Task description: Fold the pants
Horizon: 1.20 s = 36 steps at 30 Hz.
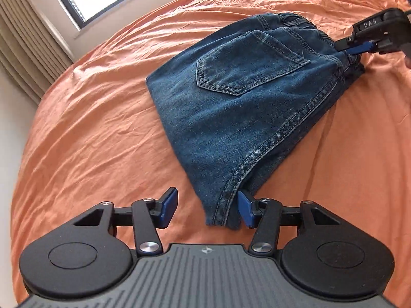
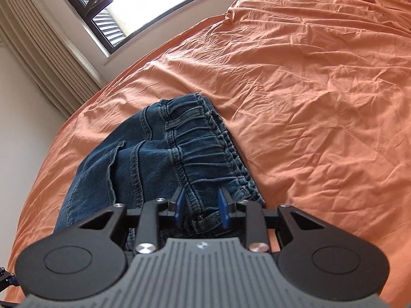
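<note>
Folded blue denim pants [image 1: 231, 107] lie on the orange bed sheet [image 1: 90, 128], back pocket up, elastic waistband at the far end. My left gripper [image 1: 206, 206] is open, its fingers standing either side of the pants' near corner. My right gripper [image 1: 353, 51] shows at the far right in the left wrist view, at the waistband. In the right wrist view the right gripper [image 2: 201, 209] stands partly open, its blue pads either side of the waistband [image 2: 205, 148] of the pants [image 2: 128, 169], not pressing it.
The orange sheet [image 2: 308, 102] is wrinkled and spreads widely to the right. A window [image 2: 143, 2] and beige curtains [image 2: 38, 51] stand beyond the bed's far left edge.
</note>
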Motion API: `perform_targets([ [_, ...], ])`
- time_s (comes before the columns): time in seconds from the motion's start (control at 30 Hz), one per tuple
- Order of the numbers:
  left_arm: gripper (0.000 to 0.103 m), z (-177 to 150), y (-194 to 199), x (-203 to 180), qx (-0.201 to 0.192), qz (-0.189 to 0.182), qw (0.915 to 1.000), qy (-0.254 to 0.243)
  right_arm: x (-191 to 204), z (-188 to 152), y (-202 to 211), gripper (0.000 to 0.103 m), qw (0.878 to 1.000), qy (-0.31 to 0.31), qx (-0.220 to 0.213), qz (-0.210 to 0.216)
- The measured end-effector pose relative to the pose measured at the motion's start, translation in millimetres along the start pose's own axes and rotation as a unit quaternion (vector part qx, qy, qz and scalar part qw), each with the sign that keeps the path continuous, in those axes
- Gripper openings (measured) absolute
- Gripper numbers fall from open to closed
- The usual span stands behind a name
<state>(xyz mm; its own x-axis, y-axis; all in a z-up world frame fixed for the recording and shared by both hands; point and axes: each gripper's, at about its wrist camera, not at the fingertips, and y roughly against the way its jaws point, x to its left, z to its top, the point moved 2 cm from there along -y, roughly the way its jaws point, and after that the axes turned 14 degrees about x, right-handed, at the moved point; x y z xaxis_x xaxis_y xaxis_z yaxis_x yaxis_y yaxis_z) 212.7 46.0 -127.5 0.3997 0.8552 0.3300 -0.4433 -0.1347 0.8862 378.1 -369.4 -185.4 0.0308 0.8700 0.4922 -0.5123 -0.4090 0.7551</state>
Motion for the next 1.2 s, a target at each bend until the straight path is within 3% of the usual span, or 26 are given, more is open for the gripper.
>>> perform_targets([
  [0.03,0.056,2,-3,-4,0.001,0.008,0.9998,-0.016,0,0,0,0.024,1.000,0.001,-0.001,0.001],
  [0.1,0.028,5,-7,-11,0.020,0.015,0.9985,-0.048,-1,0,-1,0.024,1.000,0.001,-0.001,0.005],
  [0.17,0.021,5,3,-22,0.010,0.059,0.9938,-0.094,-1,-1,0,0.023,1.000,0.005,-0.002,0.004],
  [0.23,0.016,1,13,-32,-0.002,0.100,0.9837,-0.149,0,-1,0,0.023,1.000,0.012,-0.003,0.001],
  [0.3,0.014,-4,7,-36,0.021,0.094,0.9799,-0.175,2,-2,-1,0.023,1.000,0.019,-0.001,-0.006],
  [0.37,0.009,-9,-13,-33,0.062,0.067,0.9828,-0.161,3,-4,-4,0.022,0.999,0.029,0.003,-0.015],
  [0.57,0.009,-13,-45,-18,0.081,0.013,0.9923,-0.093,1,-6,-13,0.022,0.999,0.043,0.007,-0.027],
  [0.73,0.012,-9,-36,-10,0.091,0.005,0.9921,-0.086,2,-7,-14,0.022,0.999,0.042,-0.002,-0.029],
  [0.8,0.020,-9,-31,-8,0.089,0.008,0.9928,-0.079,2,-8,-11,0.023,0.999,0.039,-0.007,-0.027],
  [0.9,0.024,-10,-22,-8,0.088,0.000,0.9936,-0.072,1,-13,2,0.029,0.999,0.035,-0.025,-0.011],
  [1.03,0.029,-13,-8,-9,0.084,0.004,0.9933,-0.079,-2,-18,19,0.047,0.999,0.021,-0.042,0.006],
  [1.1,0.044,-13,2,-8,0.074,0.004,0.9940,-0.080,-7,-19,26,0.058,0.999,-0.004,-0.048,0.016],
  [1.2,0.052,-11,19,-3,0.053,-0.009,0.9963,-0.068,-13,-19,33,0.062,0.998,-0.028,-0.052,0.037],
])
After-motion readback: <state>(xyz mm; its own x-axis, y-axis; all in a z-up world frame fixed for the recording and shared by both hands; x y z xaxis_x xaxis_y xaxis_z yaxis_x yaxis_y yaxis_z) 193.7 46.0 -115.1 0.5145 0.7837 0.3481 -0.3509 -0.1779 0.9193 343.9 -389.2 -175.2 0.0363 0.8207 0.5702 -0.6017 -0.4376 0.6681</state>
